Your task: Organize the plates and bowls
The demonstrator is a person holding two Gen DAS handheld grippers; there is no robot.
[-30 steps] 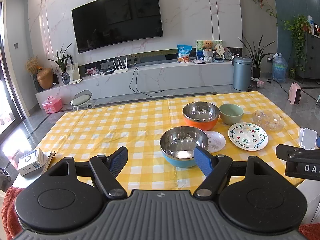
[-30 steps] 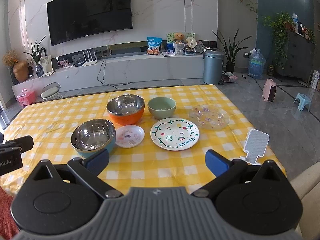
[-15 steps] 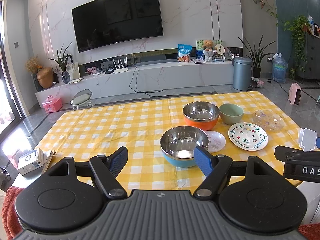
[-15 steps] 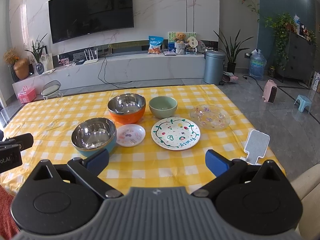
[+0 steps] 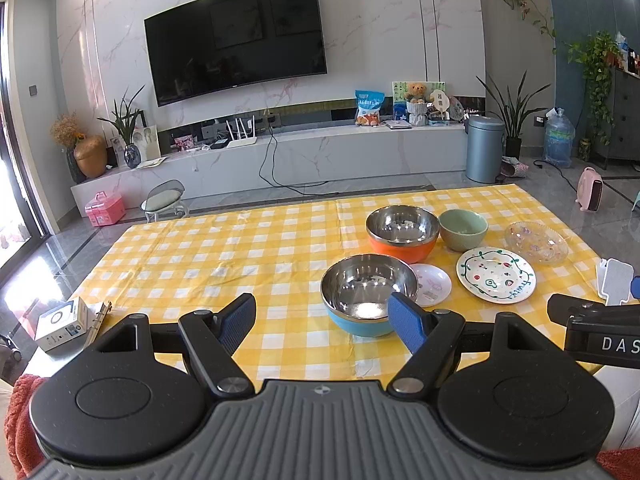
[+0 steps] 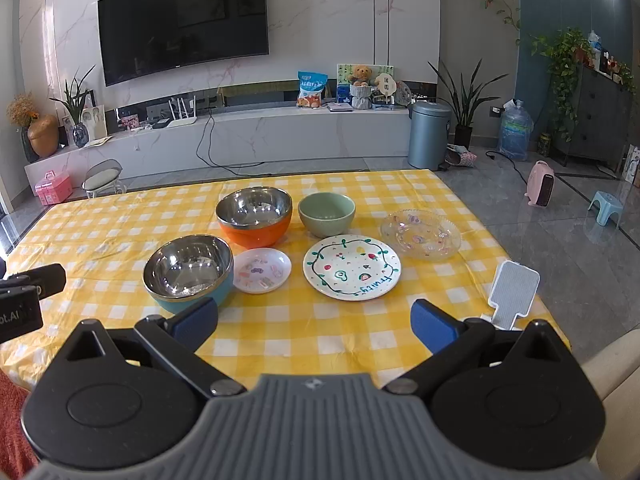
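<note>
Start state, nothing gripped. Left gripper [image 5: 322, 318]: fingers apart, empty. Right gripper [image 6: 314, 322]: fingers wide apart, empty. Both hover at the near edge of the worktop [image 5: 192, 264].

Blue-shelled steel bowl [image 5: 369, 294] stands upright, mouth up, just beyond the left gripper's right finger [image 5: 404, 326]; round, so no long axis. From the right gripper it lies ahead and to the left, past the left fingertip. Left looks nearer.

Orange bowl [image 6: 254, 216] and green bowl [image 6: 327, 215] sit farther out, upright. Small plate [image 6: 262, 270], painted plate [image 6: 351, 267] and clear dish [image 6: 420, 233] lie flat, ahead of the right fingers.

Judgement: likely first move is nesting bowls; a rim grip is needed.
</note>
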